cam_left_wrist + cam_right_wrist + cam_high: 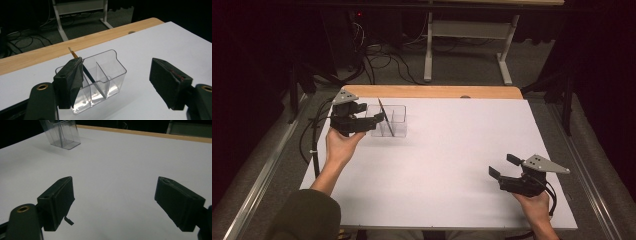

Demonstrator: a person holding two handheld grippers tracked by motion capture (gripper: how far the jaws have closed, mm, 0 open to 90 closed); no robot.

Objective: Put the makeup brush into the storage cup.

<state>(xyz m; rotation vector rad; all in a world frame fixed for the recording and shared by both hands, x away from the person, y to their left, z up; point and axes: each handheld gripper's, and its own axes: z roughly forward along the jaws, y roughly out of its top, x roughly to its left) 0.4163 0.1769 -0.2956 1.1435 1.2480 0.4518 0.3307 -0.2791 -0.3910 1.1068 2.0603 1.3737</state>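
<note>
A clear plastic organiser with several compartments stands at the far left of the white table. A thin dark stick with a tan end leans in it, tip up. My left gripper is open just left of the organiser. In the left gripper view, its left jaw covers the organiser's near corner, and the stick rises behind that jaw. The left gripper holds nothing. My right gripper hovers open and empty near the front right. From the right gripper, the organiser sits far off.
A wooden strip runs along the table's far edge. Beyond it are dark floor, loose cables and a grey table frame. Metal rails flank the table.
</note>
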